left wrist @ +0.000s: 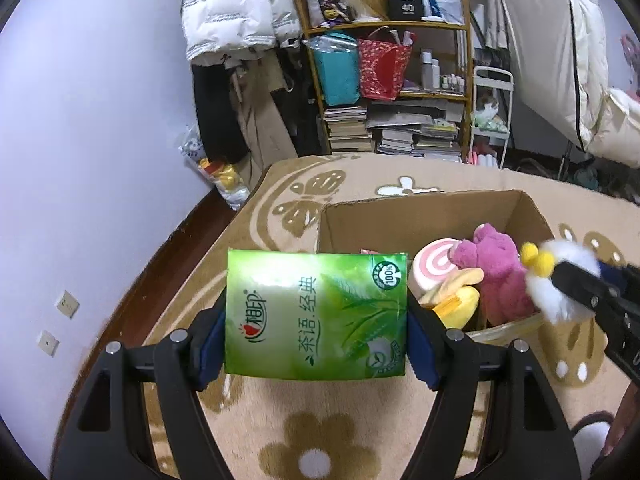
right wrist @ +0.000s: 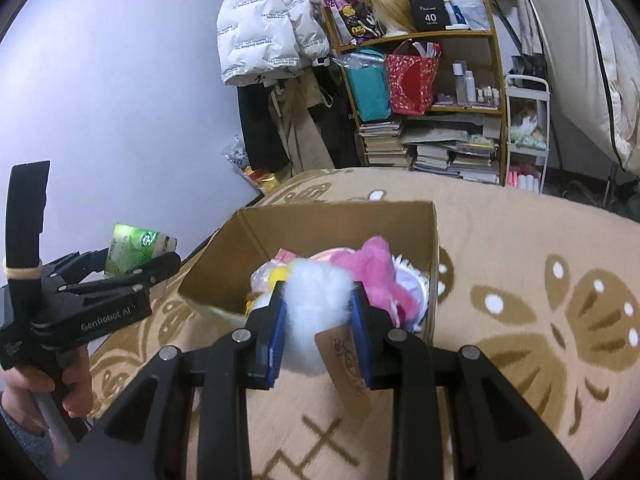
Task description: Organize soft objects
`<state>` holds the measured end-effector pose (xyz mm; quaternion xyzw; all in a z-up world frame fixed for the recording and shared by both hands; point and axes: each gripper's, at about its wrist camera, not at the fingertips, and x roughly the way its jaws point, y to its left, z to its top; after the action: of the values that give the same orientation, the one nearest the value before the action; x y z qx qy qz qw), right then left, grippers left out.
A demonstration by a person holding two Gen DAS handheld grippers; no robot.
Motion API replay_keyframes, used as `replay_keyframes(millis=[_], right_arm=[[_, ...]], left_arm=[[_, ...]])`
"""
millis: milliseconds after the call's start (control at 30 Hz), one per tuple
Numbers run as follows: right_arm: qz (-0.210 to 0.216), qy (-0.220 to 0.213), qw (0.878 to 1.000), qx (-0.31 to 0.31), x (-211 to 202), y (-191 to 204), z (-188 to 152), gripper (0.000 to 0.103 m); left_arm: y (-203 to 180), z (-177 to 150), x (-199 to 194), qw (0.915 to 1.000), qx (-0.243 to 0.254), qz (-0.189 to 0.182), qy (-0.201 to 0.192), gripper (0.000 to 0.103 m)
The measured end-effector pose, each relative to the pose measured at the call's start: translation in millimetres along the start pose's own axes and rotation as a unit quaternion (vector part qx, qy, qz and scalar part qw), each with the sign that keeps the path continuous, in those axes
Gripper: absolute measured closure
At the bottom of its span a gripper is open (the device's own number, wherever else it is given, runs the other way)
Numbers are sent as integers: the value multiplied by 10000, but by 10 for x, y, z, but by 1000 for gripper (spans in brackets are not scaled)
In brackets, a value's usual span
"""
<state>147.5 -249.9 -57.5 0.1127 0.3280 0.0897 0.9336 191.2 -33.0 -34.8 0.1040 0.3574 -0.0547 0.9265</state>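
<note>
I am in a lived-in bedroom at home. A beige rug (left wrist: 360,420) patterned with brown flowers and butterflies covers the dark wooden floor (left wrist: 168,264). Against the plain pale wall (left wrist: 100,120) stands a wooden shelf (right wrist: 494,80) crammed with stacked books (right wrist: 384,142), toiletry bottles (right wrist: 468,84), a red gift bag (right wrist: 410,82) and a teal bag (right wrist: 368,90). A white puffer jacket (right wrist: 264,36) hangs beside it, more pale coats (left wrist: 560,60) hang at right, and a small white trolley (right wrist: 528,120) holds oddments.

Wooden shelf (left wrist: 384,28) of stacked books (left wrist: 348,128), white puffer jacket (right wrist: 264,20) beside it.
</note>
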Motion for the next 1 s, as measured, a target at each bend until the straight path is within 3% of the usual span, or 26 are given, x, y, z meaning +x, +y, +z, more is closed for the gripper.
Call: replay_keyframes(millis=[200, 567, 800, 833, 900, 1000], right_arm=[[-64, -16, 10000, -40, 150, -58, 118, 71], [-112, -97, 9999, 36, 265, -184, 279, 70], [-108, -69, 9998, 168, 287, -271, 318, 64], [-102, -50, 9998, 178, 281, -270, 308, 63], [-104, -1, 9998, 183, 292, -269, 301, 57], [-121, 47, 9997, 189, 288, -264, 289, 46]], left_arm=[[-120, 116, 147, 9997, 221, -34, -102, 30], [-134, 275, 333, 9995, 88, -191, -237, 29], [-176, 300, 424, 9994, 98, -300, -157, 29], [-184, 297, 439, 9994, 109, -298, -125, 28], [-204, 285, 478, 9993, 136, -339, -15, 14], [-232, 268, 470, 9993, 164, -326, 27, 9]])
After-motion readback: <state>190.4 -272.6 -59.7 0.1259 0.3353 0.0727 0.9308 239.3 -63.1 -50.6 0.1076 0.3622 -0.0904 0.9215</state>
